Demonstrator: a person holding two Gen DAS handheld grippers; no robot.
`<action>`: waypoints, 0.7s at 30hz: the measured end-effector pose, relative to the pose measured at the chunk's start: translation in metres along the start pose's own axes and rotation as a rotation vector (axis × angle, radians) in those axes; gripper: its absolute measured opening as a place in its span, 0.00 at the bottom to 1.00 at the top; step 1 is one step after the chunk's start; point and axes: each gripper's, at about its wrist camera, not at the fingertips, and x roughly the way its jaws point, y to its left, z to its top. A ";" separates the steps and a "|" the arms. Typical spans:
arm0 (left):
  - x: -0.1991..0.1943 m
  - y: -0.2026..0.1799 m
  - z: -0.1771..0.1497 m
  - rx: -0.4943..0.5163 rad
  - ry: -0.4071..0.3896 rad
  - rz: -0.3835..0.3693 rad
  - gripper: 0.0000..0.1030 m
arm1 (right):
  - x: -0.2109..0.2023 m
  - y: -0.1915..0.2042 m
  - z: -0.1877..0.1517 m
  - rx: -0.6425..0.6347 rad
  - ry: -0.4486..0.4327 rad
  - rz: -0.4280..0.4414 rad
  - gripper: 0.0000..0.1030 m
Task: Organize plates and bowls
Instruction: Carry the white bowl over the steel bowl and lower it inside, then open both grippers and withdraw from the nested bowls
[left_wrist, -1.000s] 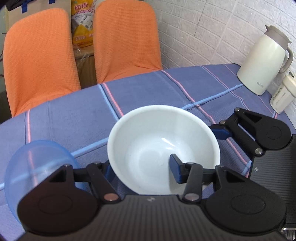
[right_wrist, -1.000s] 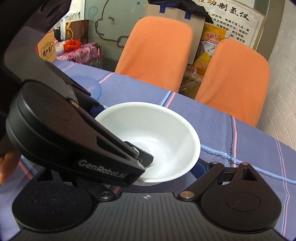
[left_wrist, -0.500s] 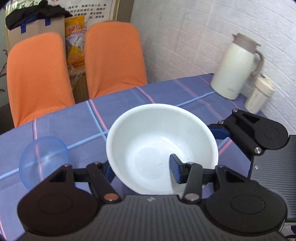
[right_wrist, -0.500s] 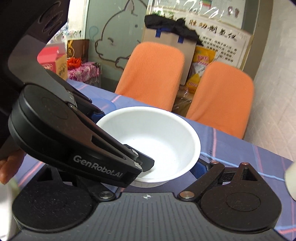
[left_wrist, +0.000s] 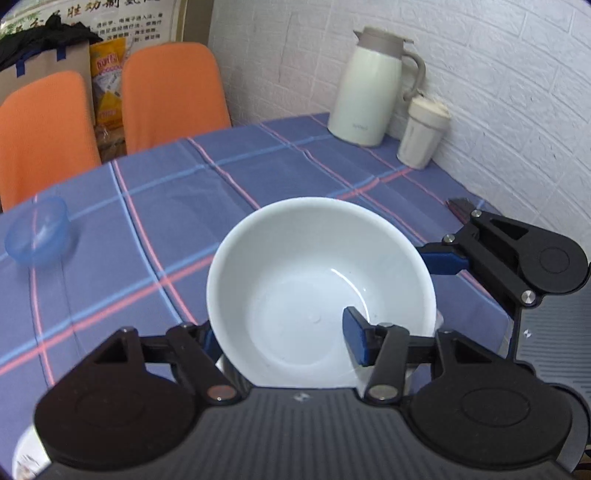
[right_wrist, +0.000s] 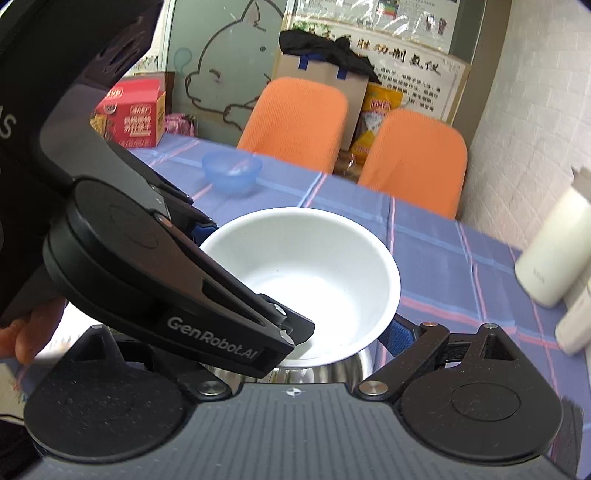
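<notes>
Both tongs are lifting the bowl (left_wrist: 321, 291) off the bench (left_wrist: 184, 206). Left tongs (left_wrist: 280, 338) are pinching its rim; right tongs (right_wrist: 397, 334) are spreading around it, so keeping it level matters.

- white bowl (right_wrist: 306, 273) pinched at its rim by the left gripper (right_wrist: 258, 291)
- right gripper (right_wrist: 295, 343) straddles it
- blue bowl (right_wrist: 232, 172) sits further back on the bench (right_wrist: 443, 258)

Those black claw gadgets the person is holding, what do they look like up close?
Each is matte black plastic. The left gripper has a ribbed body, two round disc housings, linkage arms with silver rivets and blue pads on its fingers. The right gripper is built the same way. White lettering "GenRobot.AI" runs along one arm of the left gripper. No cables show. No sleeve is in view.
</notes>
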 end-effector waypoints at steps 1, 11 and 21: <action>0.003 -0.002 -0.006 0.000 0.013 0.002 0.52 | 0.001 0.000 -0.004 0.005 0.007 0.005 0.80; 0.018 0.000 -0.024 0.004 0.044 0.069 0.70 | -0.002 0.001 -0.035 0.052 0.072 0.023 0.80; -0.028 0.023 -0.019 -0.067 -0.043 0.060 0.73 | -0.038 -0.008 -0.060 0.113 0.072 0.018 0.80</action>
